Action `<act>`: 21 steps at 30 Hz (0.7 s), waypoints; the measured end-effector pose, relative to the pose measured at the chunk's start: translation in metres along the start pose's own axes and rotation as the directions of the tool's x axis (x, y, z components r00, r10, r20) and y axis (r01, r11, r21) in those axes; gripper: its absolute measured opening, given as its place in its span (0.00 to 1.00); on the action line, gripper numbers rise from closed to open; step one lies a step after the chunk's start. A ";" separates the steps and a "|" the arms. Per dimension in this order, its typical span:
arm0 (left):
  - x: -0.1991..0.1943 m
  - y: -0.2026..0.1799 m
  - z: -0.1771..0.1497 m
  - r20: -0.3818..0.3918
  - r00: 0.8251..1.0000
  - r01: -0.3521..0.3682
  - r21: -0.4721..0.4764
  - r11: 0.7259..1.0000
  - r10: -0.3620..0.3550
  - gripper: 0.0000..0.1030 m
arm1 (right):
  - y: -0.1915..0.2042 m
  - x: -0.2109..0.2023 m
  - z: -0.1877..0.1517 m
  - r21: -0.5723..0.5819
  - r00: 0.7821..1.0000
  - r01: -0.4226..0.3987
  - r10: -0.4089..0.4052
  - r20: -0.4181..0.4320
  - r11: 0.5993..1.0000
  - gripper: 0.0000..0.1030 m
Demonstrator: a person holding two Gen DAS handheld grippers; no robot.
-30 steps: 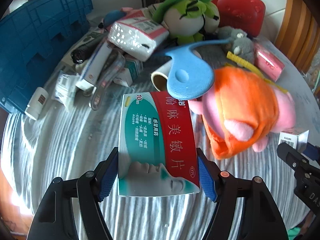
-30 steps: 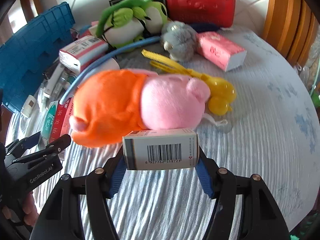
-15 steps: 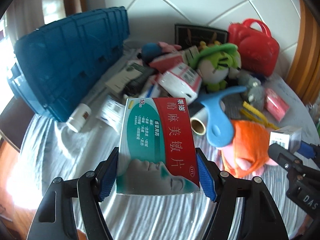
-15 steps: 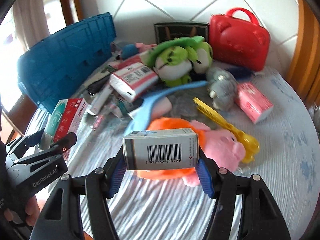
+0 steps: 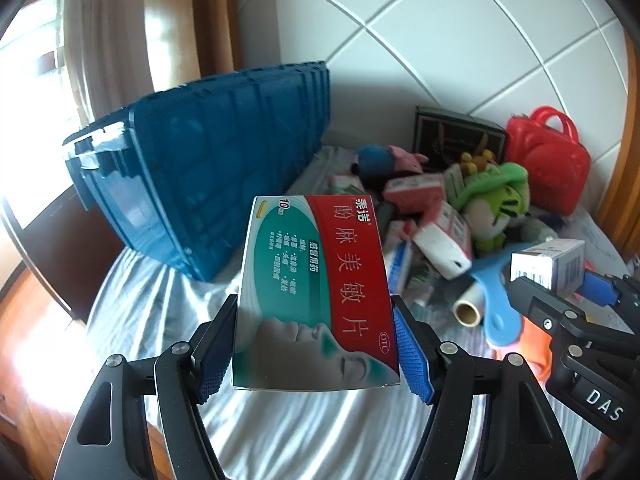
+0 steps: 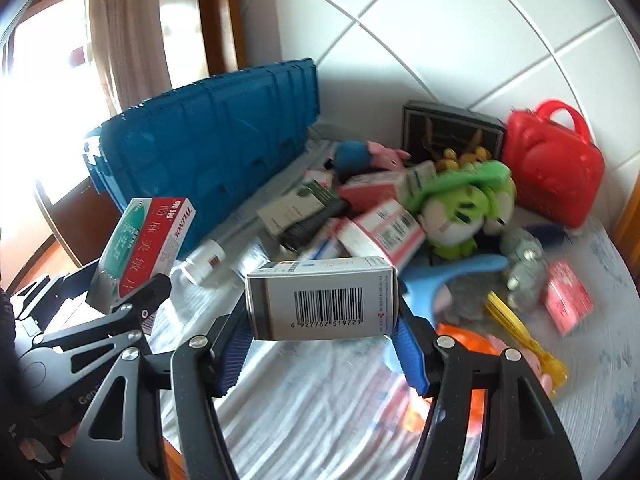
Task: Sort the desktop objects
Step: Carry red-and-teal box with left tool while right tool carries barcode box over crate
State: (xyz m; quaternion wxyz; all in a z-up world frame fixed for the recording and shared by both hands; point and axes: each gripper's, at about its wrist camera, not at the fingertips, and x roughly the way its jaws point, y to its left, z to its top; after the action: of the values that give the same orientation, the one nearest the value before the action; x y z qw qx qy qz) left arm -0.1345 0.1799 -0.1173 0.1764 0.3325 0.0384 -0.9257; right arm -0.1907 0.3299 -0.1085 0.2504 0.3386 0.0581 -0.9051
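My left gripper (image 5: 316,344) is shut on a red and green medicine box (image 5: 316,292) and holds it high above the table; the box also shows in the right wrist view (image 6: 148,244). My right gripper (image 6: 324,340) is shut on a white barcode box (image 6: 324,298), lifted above the cloth; it also shows at the right of the left wrist view (image 5: 548,264). A blue crate (image 5: 216,164) stands at the left; I look at its side wall and cannot see inside.
A pile lies at the back: green plush (image 6: 464,204), red bear case (image 6: 556,164), black box (image 6: 448,132), pink and white cartons (image 6: 384,232), blue lint roller (image 5: 496,300), grey mouse toy (image 6: 524,264), yellow tongs (image 6: 520,332), orange and pink plush (image 6: 468,344). The tiled wall is behind.
Both grippers have risen and tilted up with their boxes held. The blue crate and wall fill more of the view and the pile sits lower and farther off.
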 end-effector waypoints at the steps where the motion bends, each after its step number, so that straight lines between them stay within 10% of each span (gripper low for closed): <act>1: -0.001 0.011 0.004 0.011 1.000 0.001 -0.003 1.000 -0.001 0.69 | 0.011 0.001 0.006 -0.007 1.000 -0.002 0.002 0.011 1.000 0.61; 21: -0.010 0.117 0.110 0.225 0.974 0.025 -0.004 1.000 -0.024 0.69 | 0.110 0.010 0.131 -0.047 0.979 0.042 -0.032 0.201 0.998 0.61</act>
State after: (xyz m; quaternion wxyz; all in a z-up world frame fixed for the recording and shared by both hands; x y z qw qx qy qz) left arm -0.1528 0.0527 -0.0200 0.1692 0.2246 0.0254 -0.9593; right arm -0.2192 0.1944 -0.0082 0.2466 0.2383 0.0619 -0.9373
